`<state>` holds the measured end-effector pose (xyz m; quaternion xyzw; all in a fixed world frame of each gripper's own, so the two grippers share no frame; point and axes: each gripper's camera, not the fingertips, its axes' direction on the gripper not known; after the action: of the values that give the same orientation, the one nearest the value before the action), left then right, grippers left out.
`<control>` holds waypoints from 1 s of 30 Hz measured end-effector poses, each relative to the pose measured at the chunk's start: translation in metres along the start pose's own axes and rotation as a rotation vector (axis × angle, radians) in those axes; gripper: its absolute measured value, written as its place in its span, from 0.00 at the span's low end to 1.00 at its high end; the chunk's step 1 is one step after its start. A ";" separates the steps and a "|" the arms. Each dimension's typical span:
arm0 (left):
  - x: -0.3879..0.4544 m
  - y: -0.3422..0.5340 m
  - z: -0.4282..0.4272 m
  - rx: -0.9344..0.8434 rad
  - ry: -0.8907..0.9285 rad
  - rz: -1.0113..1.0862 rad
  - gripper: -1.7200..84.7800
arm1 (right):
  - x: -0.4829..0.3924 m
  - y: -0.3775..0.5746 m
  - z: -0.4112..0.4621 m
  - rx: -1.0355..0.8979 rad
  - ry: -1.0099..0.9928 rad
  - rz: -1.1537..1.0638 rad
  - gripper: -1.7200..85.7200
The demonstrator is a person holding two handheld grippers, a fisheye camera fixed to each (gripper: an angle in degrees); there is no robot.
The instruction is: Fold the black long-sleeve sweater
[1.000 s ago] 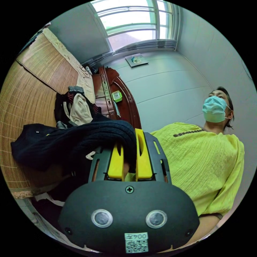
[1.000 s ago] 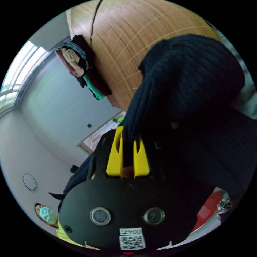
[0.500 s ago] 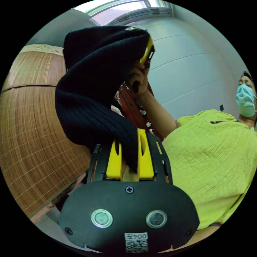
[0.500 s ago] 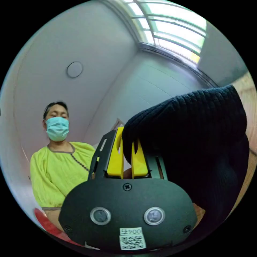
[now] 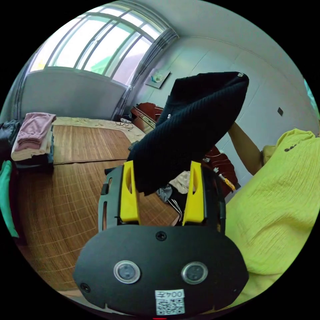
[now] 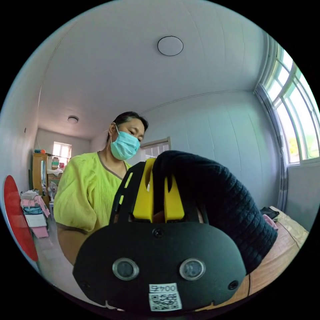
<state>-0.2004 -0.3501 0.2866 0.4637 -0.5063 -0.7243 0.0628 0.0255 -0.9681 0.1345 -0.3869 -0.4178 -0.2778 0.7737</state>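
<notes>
Across the lower centre of the left gripper view, the left gripper [image 5: 161, 191] has its yellow jaws spread wide apart, gripping nothing. A hanging corner of the black long-sleeve sweater [image 5: 193, 123] dips between them, its ragged lower edge ending just above the jaw bases, and I cannot tell whether it brushes either jaw. The sweater rises to the upper right of the frame, where its top edge is held aloft above the person's forearm [image 5: 245, 146]. At the left and lower left, the bamboo bed mat [image 5: 60, 196] lies bare and broad. A stack of folded clothes [image 5: 31, 138] sits at the mat's far left edge, and a loose pile of garments [image 5: 176, 190] lies near its right edge, by the dark wooden headboard [image 5: 220, 160].

Centre frame in the right gripper view, the right gripper [image 6: 158, 193] has its jaws drawn together, clamped on a fold of the sweater [image 6: 220, 200], which drapes over the right jaw and falls to the lower right. Beneath that hem a strip of the mat [image 6: 276, 263] shows at the lower right edge. The person's yellow blouse [image 6: 83, 196] stands just left of the gripper.
</notes>
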 end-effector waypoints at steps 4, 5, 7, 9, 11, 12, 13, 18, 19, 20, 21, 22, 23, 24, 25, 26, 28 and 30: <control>-0.013 -0.010 -0.018 0.015 0.021 -0.002 0.29 | -0.014 0.022 0.011 0.086 0.000 -0.025 0.07; -0.017 -0.014 -0.021 0.019 0.041 -0.002 0.29 | -0.016 0.025 0.012 0.097 -0.006 -0.026 0.07; -0.019 -0.020 -0.023 0.017 0.083 0.014 0.30 | -0.020 0.039 0.018 0.126 -0.016 -0.015 0.07; -0.015 -0.029 -0.018 -0.001 0.146 0.049 0.31 | -0.023 0.048 0.023 0.130 -0.010 0.000 0.07; -0.013 -0.035 -0.016 0.004 0.159 0.057 0.32 | -0.025 0.056 0.028 0.130 -0.017 0.010 0.07; -0.015 -0.038 -0.016 0.022 0.147 0.053 0.34 | -0.027 0.060 0.032 0.132 -0.025 0.012 0.07; -0.018 -0.040 -0.017 0.035 0.138 0.046 0.35 | -0.028 0.062 0.035 0.134 -0.036 0.009 0.07; -0.070 -0.039 -0.003 0.023 0.299 -0.051 0.39 | -0.029 0.053 0.055 0.118 -0.101 -0.019 0.07; -0.075 -0.038 0.001 0.007 0.346 -0.060 0.39 | -0.028 0.049 0.061 0.109 -0.120 -0.024 0.07; -0.083 -0.038 0.011 -0.016 0.438 -0.073 0.39 | -0.028 0.047 0.065 0.104 -0.127 -0.024 0.07; -0.087 -0.040 0.019 -0.038 0.501 -0.067 0.39 | -0.025 0.043 0.071 0.094 -0.137 -0.020 0.07; -0.088 -0.041 0.023 -0.048 0.529 -0.066 0.39 | -0.024 0.038 0.077 0.085 -0.145 -0.017 0.07; -0.091 -0.044 0.030 -0.058 0.569 -0.063 0.39 | -0.023 0.036 0.079 0.080 -0.150 -0.016 0.07; -0.094 -0.048 0.036 -0.059 0.602 -0.060 0.38 | -0.021 0.032 0.084 0.073 -0.160 -0.016 0.07; -0.096 -0.050 0.038 -0.060 0.619 -0.061 0.38 | -0.021 0.028 0.088 0.066 -0.163 -0.017 0.07; -0.101 -0.053 0.043 -0.060 0.654 -0.063 0.38 | -0.020 0.027 0.090 0.061 -0.161 -0.016 0.07; -0.106 -0.055 0.048 -0.053 0.718 -0.067 0.37 | -0.020 0.020 0.094 0.041 -0.131 -0.007 0.07; -0.102 -0.054 0.046 -0.020 0.846 -0.046 0.35 | -0.020 0.017 0.093 0.033 -0.096 0.011 0.07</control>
<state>-0.1565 -0.2359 0.3085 0.7307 -0.4185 -0.4763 0.2532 -0.0117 -0.8790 0.1436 -0.3891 -0.4570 -0.2477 0.7605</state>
